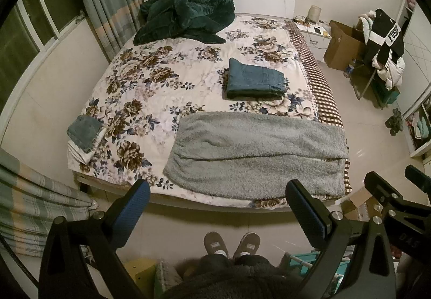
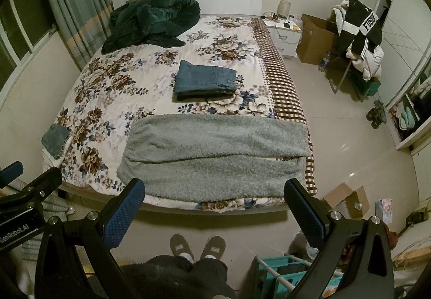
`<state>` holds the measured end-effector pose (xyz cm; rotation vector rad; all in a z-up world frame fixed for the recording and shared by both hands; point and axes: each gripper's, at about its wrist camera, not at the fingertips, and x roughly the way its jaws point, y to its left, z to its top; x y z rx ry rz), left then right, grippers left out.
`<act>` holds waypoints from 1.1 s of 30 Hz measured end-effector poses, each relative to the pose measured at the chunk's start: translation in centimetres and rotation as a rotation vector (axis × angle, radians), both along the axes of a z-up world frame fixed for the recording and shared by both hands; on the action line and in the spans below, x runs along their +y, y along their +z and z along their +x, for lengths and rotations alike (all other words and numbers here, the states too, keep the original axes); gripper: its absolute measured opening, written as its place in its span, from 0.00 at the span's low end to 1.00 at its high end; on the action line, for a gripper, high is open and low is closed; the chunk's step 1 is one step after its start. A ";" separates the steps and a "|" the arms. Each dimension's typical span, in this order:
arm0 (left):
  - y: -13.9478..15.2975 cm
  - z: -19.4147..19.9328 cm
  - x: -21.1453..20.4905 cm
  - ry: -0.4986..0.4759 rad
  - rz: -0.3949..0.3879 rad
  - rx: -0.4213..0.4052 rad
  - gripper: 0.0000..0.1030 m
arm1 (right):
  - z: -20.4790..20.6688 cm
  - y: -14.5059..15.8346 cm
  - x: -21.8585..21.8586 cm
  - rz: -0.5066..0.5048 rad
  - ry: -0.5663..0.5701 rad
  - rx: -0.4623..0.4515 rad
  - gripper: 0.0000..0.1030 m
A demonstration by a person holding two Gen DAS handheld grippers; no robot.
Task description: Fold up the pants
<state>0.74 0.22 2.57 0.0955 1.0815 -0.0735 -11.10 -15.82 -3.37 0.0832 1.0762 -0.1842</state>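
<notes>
While both jaws gape, grey pants (image 1: 256,153) overhang bed (image 1: 150,78) foot edge.

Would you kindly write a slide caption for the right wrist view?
Open right tool held above the bed's foot, where grey fleece pants lie flat before folded jeans.

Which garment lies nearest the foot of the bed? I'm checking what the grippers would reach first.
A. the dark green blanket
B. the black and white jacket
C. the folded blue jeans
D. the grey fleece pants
D: the grey fleece pants lie spread across the foot edge of the bed, right ahead of both open grippers, with the folded blue jeans farther up the bed.
</notes>
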 end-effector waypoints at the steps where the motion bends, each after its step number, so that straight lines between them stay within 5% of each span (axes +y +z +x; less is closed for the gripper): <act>1: 0.2 0.2 0.1 0.000 0.000 0.001 1.00 | -0.2 0.0 0.3 0.001 0.000 0.002 1.00; 13: -0.9 1.3 1.9 0.002 0.002 0.002 1.00 | 0.7 -3.7 1.0 0.002 -0.031 0.041 1.00; 24: -9.2 10.2 2.3 0.057 0.101 0.013 1.00 | 6.5 -9.7 -1.5 -0.031 -0.127 0.091 1.00; 33: -19.9 21.6 0.4 0.173 0.205 0.208 1.00 | 18.6 -20.5 -8.6 0.014 -0.165 0.191 1.00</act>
